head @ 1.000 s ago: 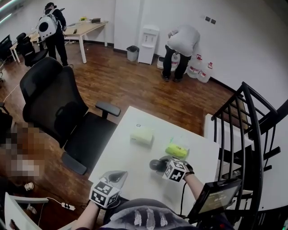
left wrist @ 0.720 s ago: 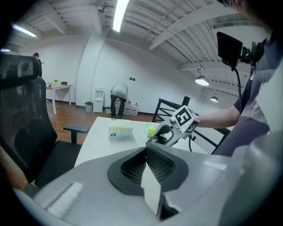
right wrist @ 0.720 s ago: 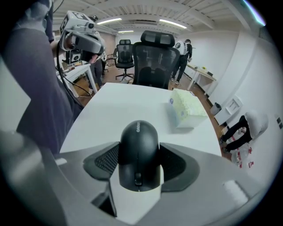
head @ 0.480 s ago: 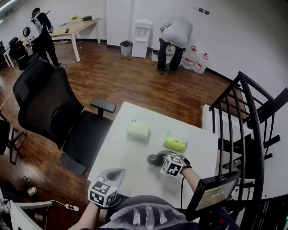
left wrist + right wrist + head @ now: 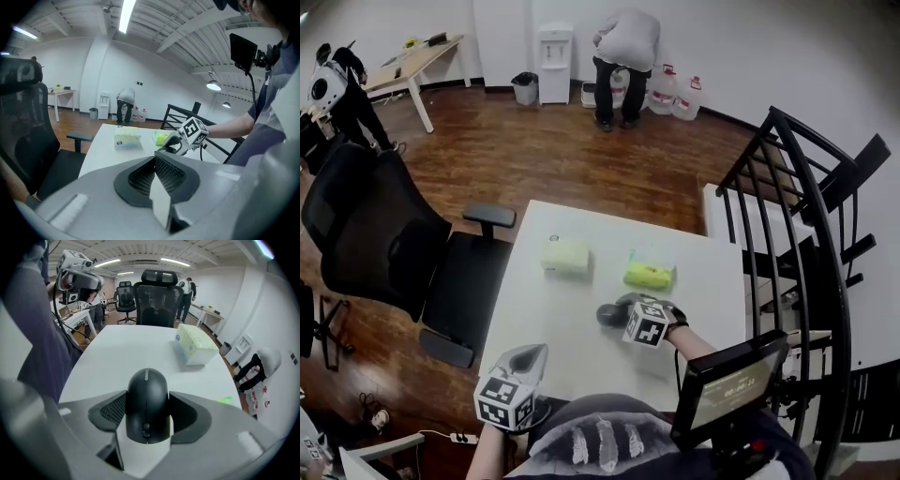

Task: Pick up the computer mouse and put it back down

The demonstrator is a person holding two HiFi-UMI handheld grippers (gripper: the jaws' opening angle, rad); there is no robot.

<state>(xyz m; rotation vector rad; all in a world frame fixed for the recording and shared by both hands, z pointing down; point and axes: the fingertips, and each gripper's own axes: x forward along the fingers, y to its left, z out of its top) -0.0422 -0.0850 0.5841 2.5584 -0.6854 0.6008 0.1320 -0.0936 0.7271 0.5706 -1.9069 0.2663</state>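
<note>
White table [image 5: 581,347] lies beneath right tongs [image 5: 149,414]; its near edge is by left tongs [image 5: 155,174]. Tissue box [image 5: 194,348] is beyond right tongs' tips, well apart. Right tongs clamp the mouse [image 5: 146,397], pads on both flanks. Mouse: black, smooth, domed, scroll wheel at near end, faint logo at far end; contact with table not discernible. Left tongs closed, empty

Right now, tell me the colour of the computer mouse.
The computer mouse is black, clearest in the right gripper view.
</note>
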